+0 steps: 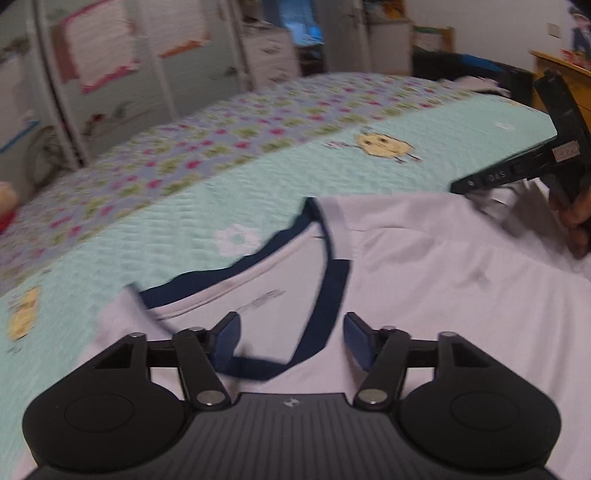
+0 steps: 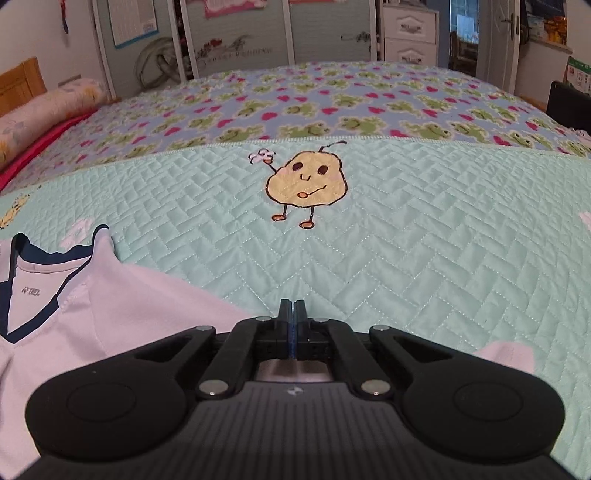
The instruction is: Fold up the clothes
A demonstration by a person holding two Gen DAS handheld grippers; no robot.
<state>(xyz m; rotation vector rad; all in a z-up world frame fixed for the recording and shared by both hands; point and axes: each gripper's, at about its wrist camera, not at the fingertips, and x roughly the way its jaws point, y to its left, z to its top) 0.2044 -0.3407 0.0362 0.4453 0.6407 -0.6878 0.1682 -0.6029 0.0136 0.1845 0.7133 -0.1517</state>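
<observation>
A pale lilac shirt (image 1: 424, 280) with a navy V-neck collar (image 1: 328, 295) lies flat on the quilt. My left gripper (image 1: 291, 343) hovers low over the collar's point, open, its blue pads (image 1: 225, 343) on either side of the navy band and nothing held. In the right wrist view the shirt (image 2: 122, 314) spreads out to the left, with a brand mark inside the neck. My right gripper (image 2: 291, 317) is shut at the shirt's right shoulder edge, pale cloth showing just under its fingers. The left wrist view shows this right gripper (image 1: 495, 206) blurred, with a hand (image 1: 572, 221) behind it.
The bed carries a mint quilt (image 2: 406, 240) with a stitched yellow figure (image 2: 306, 181), and a frog-and-heart blanket (image 2: 295, 107) beyond it. A pillow (image 2: 48, 107) lies far left. Wardrobe doors (image 2: 240, 33) and drawers (image 2: 410, 29) stand past the bed.
</observation>
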